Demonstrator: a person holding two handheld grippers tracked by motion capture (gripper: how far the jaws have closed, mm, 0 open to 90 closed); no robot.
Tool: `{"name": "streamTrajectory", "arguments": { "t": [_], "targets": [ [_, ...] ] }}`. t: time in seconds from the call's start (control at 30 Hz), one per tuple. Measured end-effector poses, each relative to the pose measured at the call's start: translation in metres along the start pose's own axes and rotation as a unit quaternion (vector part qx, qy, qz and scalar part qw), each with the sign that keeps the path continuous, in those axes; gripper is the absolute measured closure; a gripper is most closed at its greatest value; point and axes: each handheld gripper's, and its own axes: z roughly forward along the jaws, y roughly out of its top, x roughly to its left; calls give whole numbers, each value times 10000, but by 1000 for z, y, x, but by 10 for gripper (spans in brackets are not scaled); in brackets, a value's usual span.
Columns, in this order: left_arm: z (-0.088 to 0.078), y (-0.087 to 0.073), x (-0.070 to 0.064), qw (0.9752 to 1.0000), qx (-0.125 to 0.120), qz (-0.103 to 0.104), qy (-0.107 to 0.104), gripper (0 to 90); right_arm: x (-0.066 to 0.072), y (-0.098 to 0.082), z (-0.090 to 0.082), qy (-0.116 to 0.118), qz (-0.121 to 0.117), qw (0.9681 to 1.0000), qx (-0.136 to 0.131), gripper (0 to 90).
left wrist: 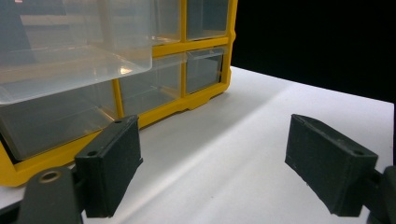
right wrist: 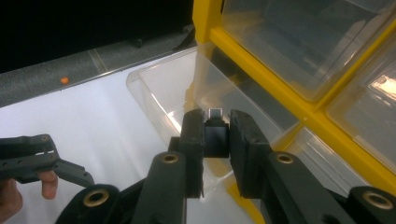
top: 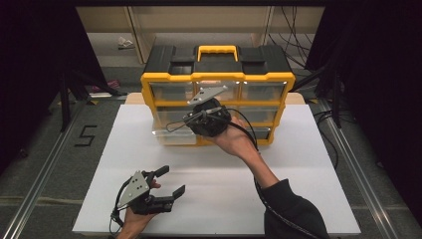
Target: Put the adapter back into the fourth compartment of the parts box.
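A yellow and black drawer cabinet (top: 217, 74) stands at the back of the white table (top: 298, 164). One clear drawer (top: 174, 135) in its lower left is pulled out; it also shows in the right gripper view as the clear drawer (right wrist: 163, 88). My right gripper (top: 195, 122) hovers just over this drawer, shut on a small black block with a silver end (right wrist: 215, 133). My left gripper (top: 171, 180) rests low at the front left, open with nothing between its fingers (left wrist: 112, 168).
Clear drawers (left wrist: 205, 67) fill the cabinet's front behind yellow frame bars (right wrist: 280, 93). The left gripper (right wrist: 32, 158) sits below and left of the pulled-out drawer. Dark floor and metal rails (top: 45, 164) flank the table.
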Motion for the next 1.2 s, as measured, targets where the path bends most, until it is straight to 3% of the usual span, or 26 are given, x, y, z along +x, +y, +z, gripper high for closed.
{"name": "streamTrajectory", "arguments": {
  "t": [1.2],
  "targets": [
    [-1,0,0,10000,-9,2,6,179,-4,18,26,-86,136,9997,167,763]
  ]
}}
